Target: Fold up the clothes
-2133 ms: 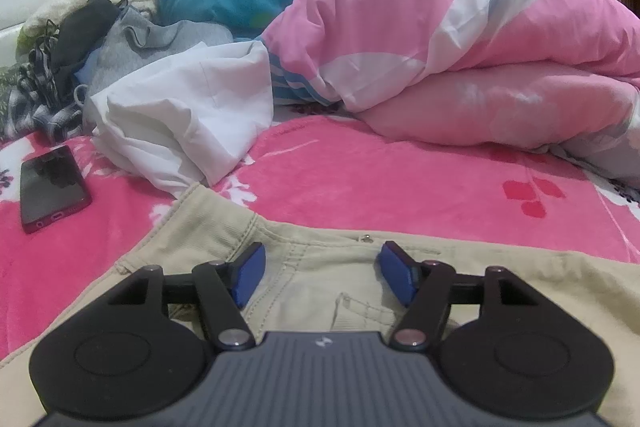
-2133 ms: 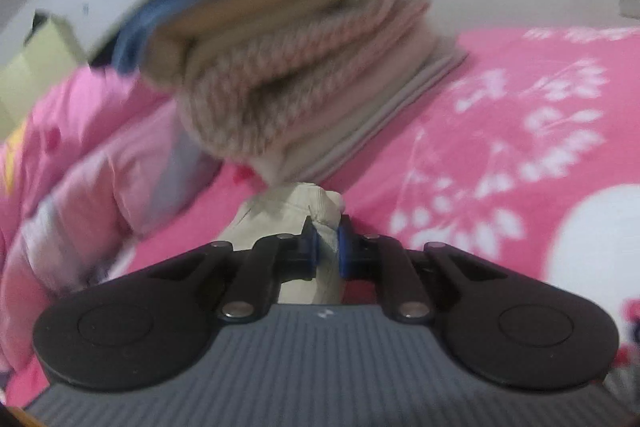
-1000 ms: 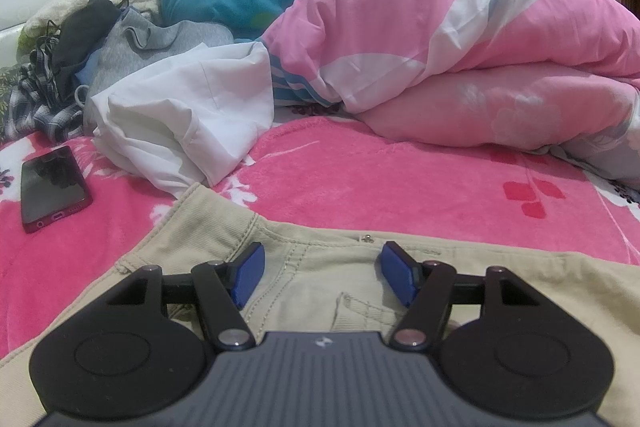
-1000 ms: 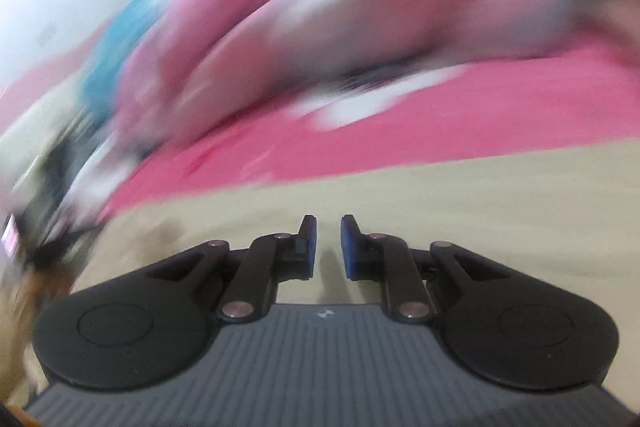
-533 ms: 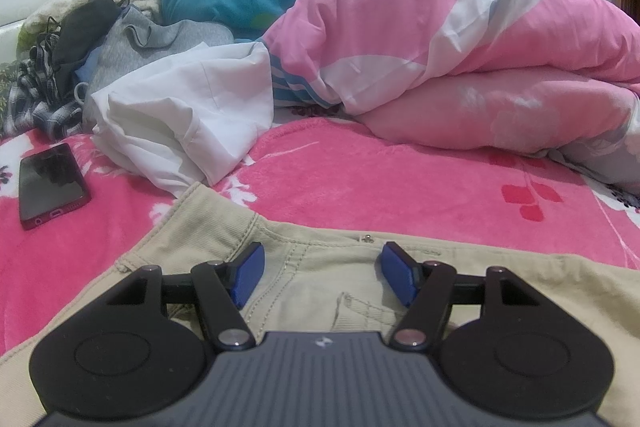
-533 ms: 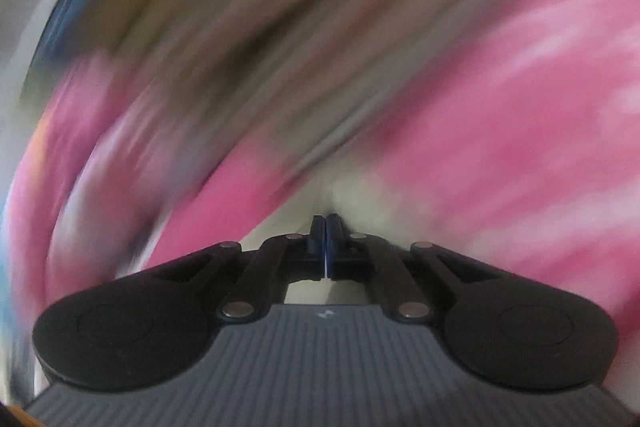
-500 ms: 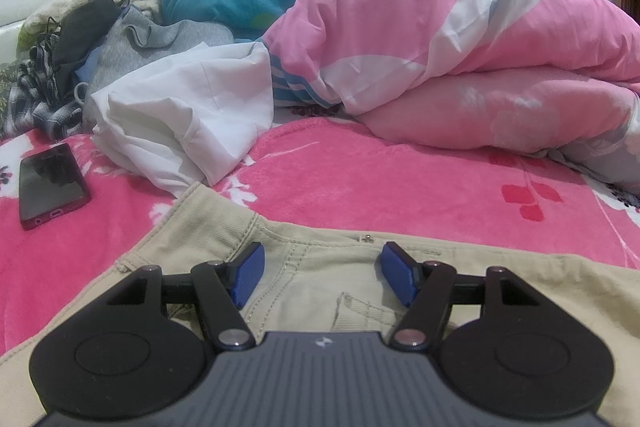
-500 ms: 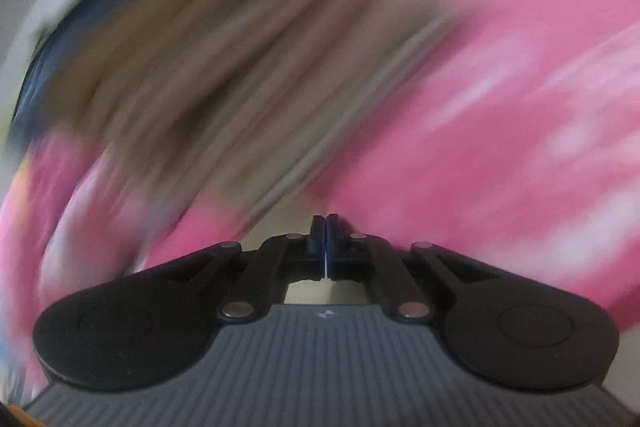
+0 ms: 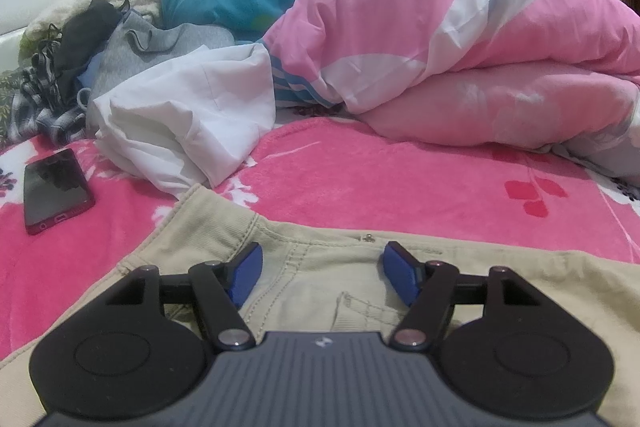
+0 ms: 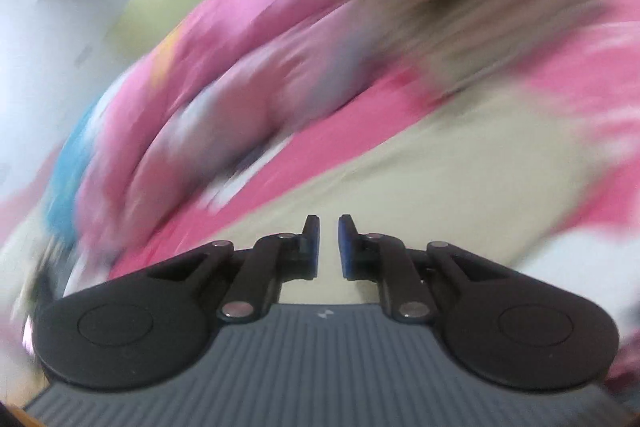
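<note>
Khaki trousers (image 9: 320,267) lie crosswise; left claw (image 9: 320,273) wide open, right claw (image 10: 328,243) opening, empty.

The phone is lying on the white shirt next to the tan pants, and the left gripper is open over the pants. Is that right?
Not quite. The phone lies on the pink blanket, beside the white shirt, not on it. The left wrist view shows this. The rest holds: the left gripper is open over the tan pants.
</note>
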A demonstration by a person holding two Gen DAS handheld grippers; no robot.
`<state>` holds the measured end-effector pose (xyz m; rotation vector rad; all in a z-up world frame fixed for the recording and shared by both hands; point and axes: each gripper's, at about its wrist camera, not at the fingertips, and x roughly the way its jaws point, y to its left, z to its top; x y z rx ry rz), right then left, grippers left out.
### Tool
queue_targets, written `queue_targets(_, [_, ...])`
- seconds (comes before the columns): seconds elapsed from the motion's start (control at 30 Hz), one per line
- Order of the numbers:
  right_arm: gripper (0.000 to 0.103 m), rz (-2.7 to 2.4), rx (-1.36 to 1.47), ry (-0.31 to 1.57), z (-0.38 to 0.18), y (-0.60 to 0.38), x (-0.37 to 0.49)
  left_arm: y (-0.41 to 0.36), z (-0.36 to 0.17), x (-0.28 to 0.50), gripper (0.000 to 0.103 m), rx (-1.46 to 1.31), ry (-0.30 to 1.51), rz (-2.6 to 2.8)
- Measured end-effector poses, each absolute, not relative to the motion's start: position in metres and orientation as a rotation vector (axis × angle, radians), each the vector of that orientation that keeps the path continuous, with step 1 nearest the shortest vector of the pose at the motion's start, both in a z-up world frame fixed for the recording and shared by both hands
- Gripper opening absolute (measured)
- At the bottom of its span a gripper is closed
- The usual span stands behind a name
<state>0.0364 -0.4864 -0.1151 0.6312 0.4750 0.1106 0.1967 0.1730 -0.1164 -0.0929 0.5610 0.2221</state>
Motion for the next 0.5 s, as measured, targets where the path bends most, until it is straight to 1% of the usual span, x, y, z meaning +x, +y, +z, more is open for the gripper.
queue_targets(0.07, [0.010, 0.247, 0.593, 0.519, -0.125, -0.450, 0.051, 0.173, -0.116, 0.197, 0.069, -0.093, 0.562, 0.224])
queue_targets(0.13, [0.009, 0.262, 0.582, 0.561, -0.136, -0.433, 0.052, 0.172, -0.116, 0.197, 0.069, -0.091, 0.564, 0.225])
queue_targets(0.17, [0.005, 0.217, 0.624, 0.544, -0.140, -0.449, 0.042, 0.172, -0.116, 0.197, 0.069, -0.091, 0.564, 0.225])
queue_targets(0.27, [0.003, 0.068, 0.748, 0.488, -0.152, -0.497, 0.009, 0.173, -0.116, 0.197, 0.070, -0.102, 0.563, 0.217])
queue_targets(0.37, [0.002, -0.255, 0.857, 0.394, -0.149, -0.559, -0.062, 0.176, -0.117, 0.197, 0.072, -0.120, 0.559, 0.203])
queue_targets(0.4, [0.002, -0.354, 0.842, 0.385, -0.141, -0.566, -0.081, 0.177, -0.117, 0.196, 0.074, -0.126, 0.557, 0.196])
queue_targets(0.43, [0.004, -0.453, 0.825, 0.376, -0.133, -0.573, -0.100, 0.178, -0.117, 0.196, 0.075, -0.133, 0.557, 0.189])
queue_targets(0.47, [0.011, -0.550, 0.790, 0.370, -0.124, -0.578, -0.116, 0.178, -0.117, 0.196, 0.075, -0.137, 0.557, 0.184])
queue_targets(0.5, [0.020, -0.623, 0.695, 0.377, -0.109, -0.569, -0.124, 0.178, -0.117, 0.196, 0.076, -0.138, 0.557, 0.182])
